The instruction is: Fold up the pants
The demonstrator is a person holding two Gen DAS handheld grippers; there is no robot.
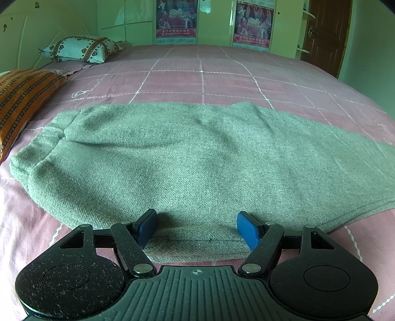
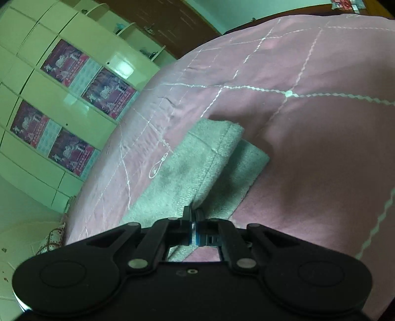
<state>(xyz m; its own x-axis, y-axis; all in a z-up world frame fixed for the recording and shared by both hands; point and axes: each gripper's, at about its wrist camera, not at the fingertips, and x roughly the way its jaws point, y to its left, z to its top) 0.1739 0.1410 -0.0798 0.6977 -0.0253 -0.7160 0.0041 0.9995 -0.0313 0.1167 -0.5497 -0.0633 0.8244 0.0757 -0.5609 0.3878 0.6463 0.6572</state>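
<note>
Showing "2010", posters (image 1: 177, 18) overlook grey pants (image 1: 187, 158).

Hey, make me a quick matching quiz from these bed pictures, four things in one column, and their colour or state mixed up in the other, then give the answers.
Column one:
1. pants
2. left tongs
3. right tongs
4. striped pillow

Column two:
A. orange, at the left edge of the bed
B. shut, at the pants' edge
C. grey, spread flat on the pink bedspread
D. open, blue pads either side of a fabric edge

Pairs: 1-C, 2-D, 3-B, 4-A
</note>
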